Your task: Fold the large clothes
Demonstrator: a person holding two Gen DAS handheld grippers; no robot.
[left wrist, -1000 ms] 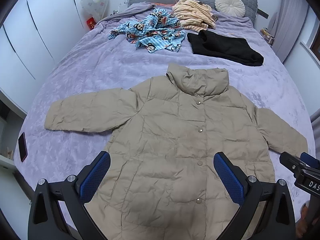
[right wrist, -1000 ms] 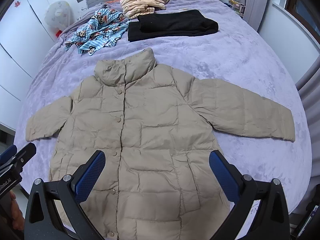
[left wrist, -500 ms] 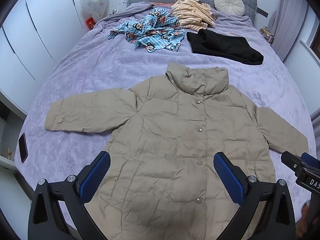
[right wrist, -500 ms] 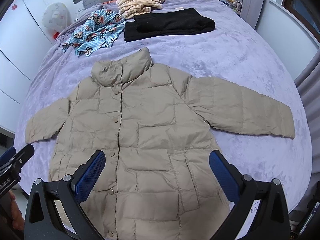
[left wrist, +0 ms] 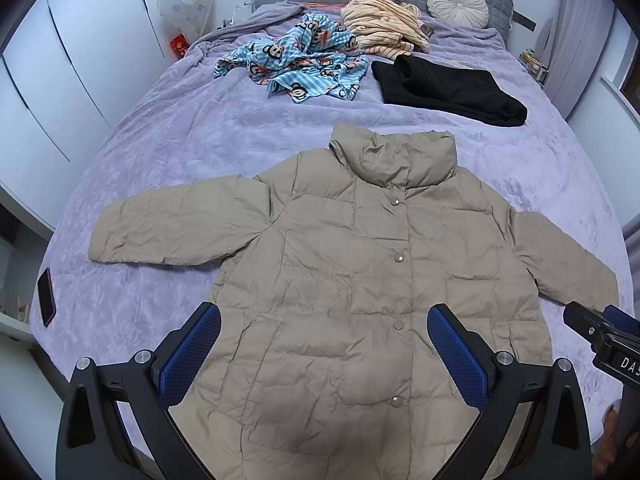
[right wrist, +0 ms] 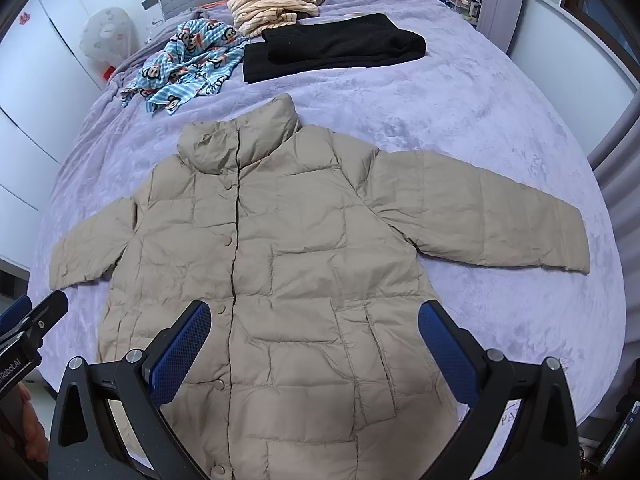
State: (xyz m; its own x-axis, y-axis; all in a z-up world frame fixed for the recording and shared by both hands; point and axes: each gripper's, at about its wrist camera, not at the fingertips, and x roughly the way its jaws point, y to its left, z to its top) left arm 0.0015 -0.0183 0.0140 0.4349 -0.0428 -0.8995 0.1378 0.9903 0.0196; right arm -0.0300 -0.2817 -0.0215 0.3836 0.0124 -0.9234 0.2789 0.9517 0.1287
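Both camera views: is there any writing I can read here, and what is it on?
"DAS": white letters, cut off at the frame edge, on the right claw body, in the left view.
"Robot.AI": first letters cut off, on the left claw body, in the right view.
Red card by the wardrobe: too blurred to read.
Paper under the right claw: handwriting, not legible.
Jacket: no writing visible.

Bare purple bed (left wrist: 168,152) lies open all round the beige jacket (left wrist: 360,280), widest beside both sleeves. Beyond the collar, a black garment (left wrist: 448,88), blue monkey-print cloth (left wrist: 300,64) and striped heap (left wrist: 384,28) crowd the headboard end (phone (left wrist: 46,296) at the left edge).
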